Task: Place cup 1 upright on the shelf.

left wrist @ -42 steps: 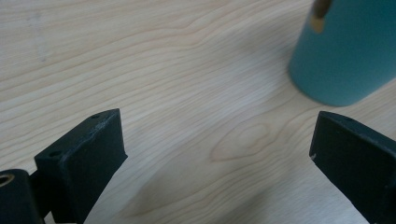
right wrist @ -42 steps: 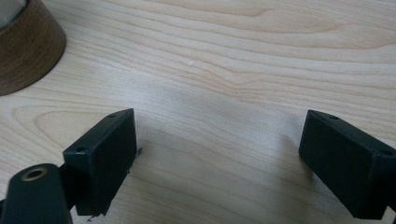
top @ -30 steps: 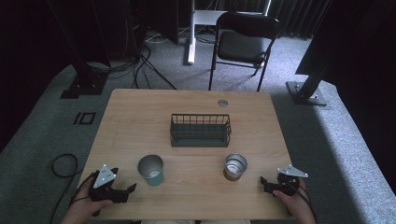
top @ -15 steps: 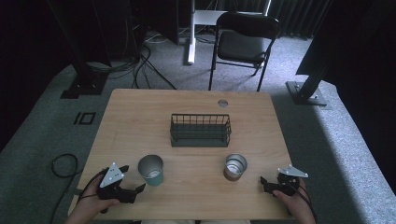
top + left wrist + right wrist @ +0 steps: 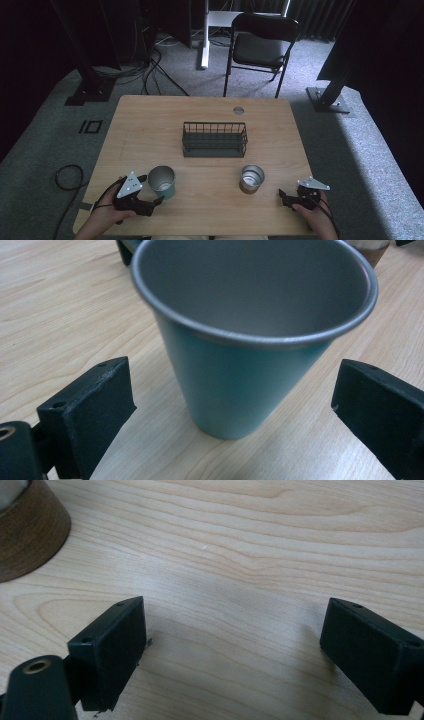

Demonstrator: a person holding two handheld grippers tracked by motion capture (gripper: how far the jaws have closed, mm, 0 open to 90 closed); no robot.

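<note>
Lower left of the high view: the left tool (image 5: 159,200), jaws spread wide, straddles the upright teal metal cup (image 5: 162,182) on the counter (image 5: 210,110). An off-centre squeeze could tip it.

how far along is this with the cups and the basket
Nothing looks done: the wire basket is empty. In hand: the open left gripper brackets the teal cup without touching. Left: the brown cup stands untouched; the right gripper rests open.
</note>
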